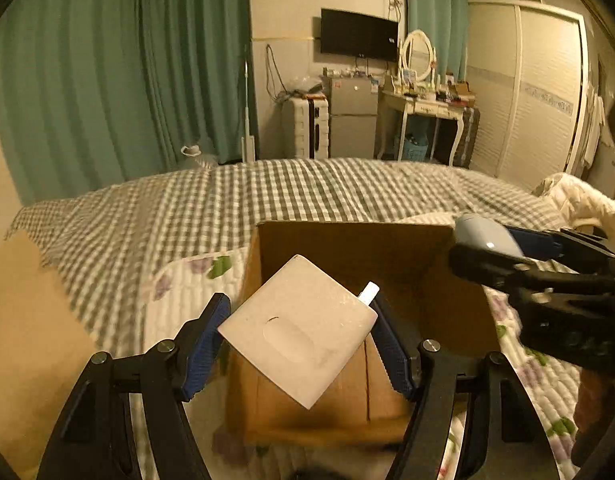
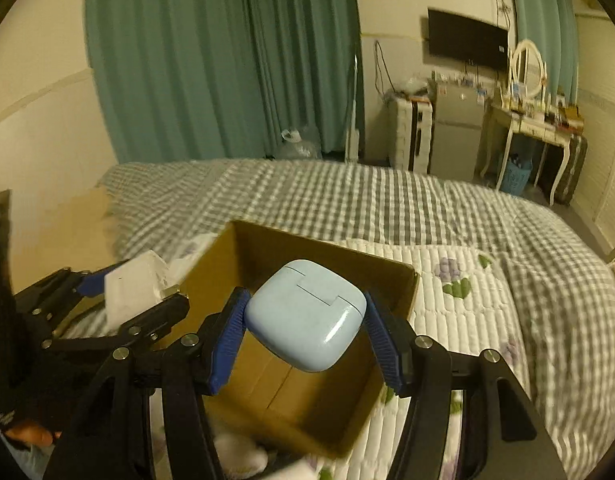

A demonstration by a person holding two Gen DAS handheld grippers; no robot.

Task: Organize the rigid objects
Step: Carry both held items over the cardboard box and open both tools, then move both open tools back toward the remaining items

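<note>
Holding both grippers over the open cardboard box (image 1: 347, 248) on the bed (image 1: 227, 200), I am gripping a white charger block (image 1: 299, 332) between the left gripper's (image 1: 299, 336) fingers. The right gripper (image 2: 305, 320) is clamping a pale blue earbud case (image 2: 307, 314) above the box interior.

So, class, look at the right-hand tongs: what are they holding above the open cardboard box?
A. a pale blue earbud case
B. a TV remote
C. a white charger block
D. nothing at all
A: the right tongs are shut on a pale blue earbud case over the cardboard box; the white charger sits in the left tongs.
</note>
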